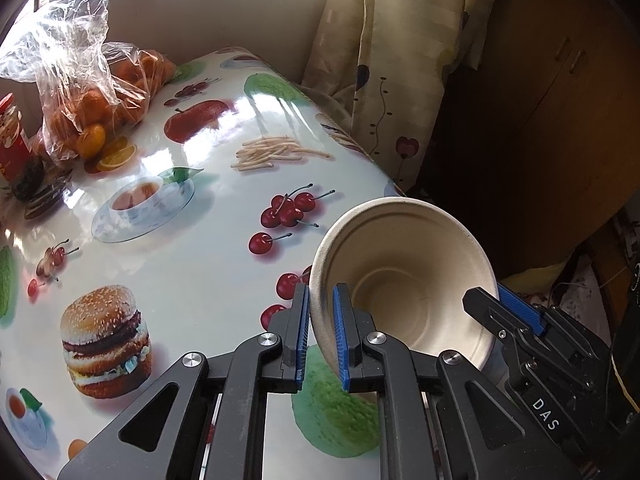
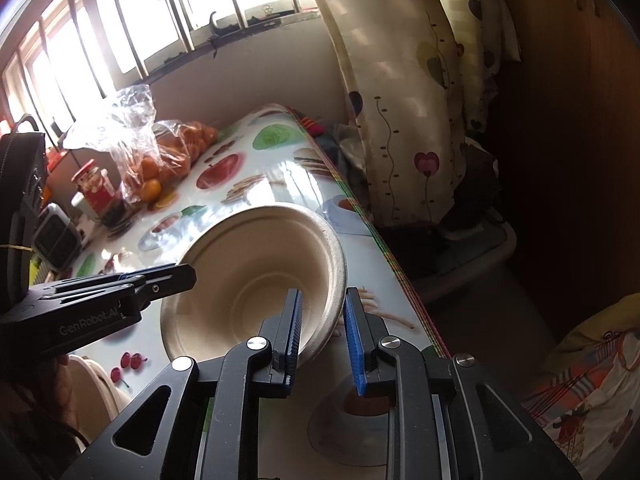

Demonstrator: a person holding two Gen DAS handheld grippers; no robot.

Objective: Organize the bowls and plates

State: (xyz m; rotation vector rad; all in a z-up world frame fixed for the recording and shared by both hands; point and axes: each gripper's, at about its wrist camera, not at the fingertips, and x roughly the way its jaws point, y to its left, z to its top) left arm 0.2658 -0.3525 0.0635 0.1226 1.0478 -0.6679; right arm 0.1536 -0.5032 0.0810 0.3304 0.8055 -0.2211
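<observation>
A beige paper bowl (image 1: 404,276) is held tilted above the right edge of the table, its opening toward the cameras. My left gripper (image 1: 321,336) has its blue-padded fingers on either side of the bowl's left rim and grips it. My right gripper (image 2: 323,336) straddles the bowl's right rim (image 2: 338,280) with a visible gap at its outer pad. The right gripper also shows in the left wrist view (image 1: 508,312), and the left gripper in the right wrist view (image 2: 160,280). No plates are in view.
The table (image 1: 208,248) has a glossy cloth printed with food pictures. A plastic bag of oranges (image 1: 96,92) and a red jar (image 1: 12,144) stand at the far left. A curtain (image 1: 384,60) and a dark cupboard (image 1: 560,100) lie past the table's right edge.
</observation>
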